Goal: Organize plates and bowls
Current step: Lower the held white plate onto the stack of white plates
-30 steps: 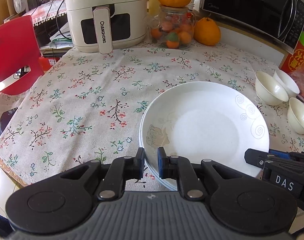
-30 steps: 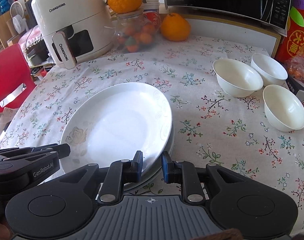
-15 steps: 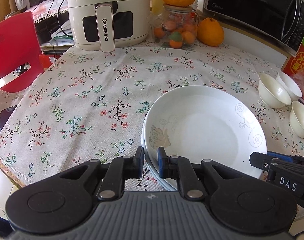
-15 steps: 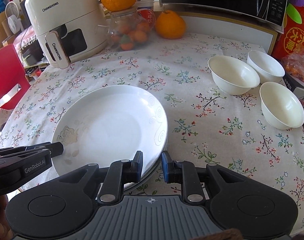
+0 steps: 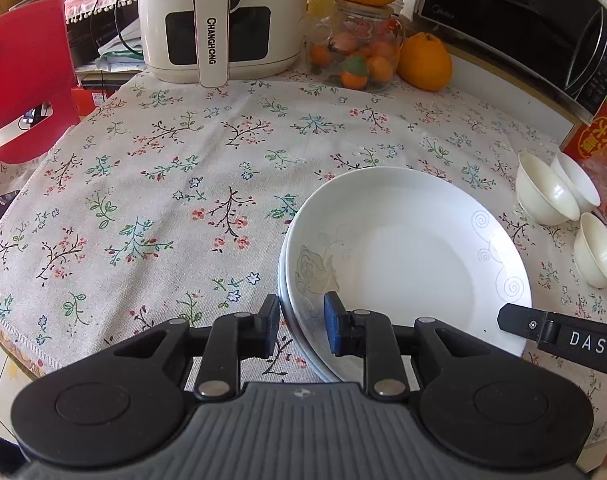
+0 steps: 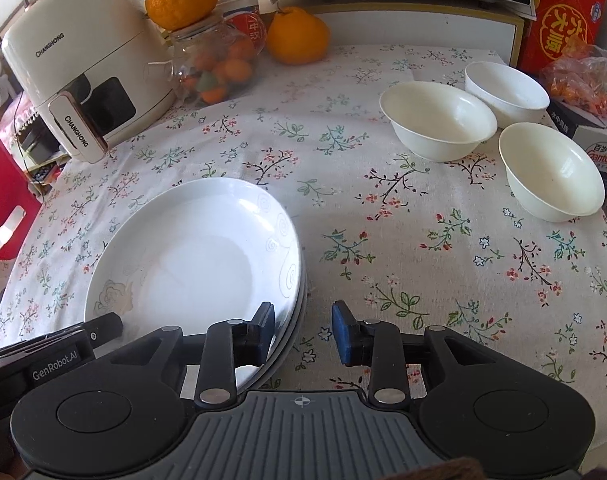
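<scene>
Where microwave [image 5: 523,20] backs the table, floral tablecloth [image 5: 183,168] covers it.

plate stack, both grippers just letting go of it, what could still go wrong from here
1. The plate stack rim sits between the open fingers of the left gripper and right gripper, whose jaws have just been opening; pulling away sideways could drag it.
2. The plates look slightly offset, so a nudge might shift the top one.
3. The three bowls stand close together; reaching in may knock them.
</scene>
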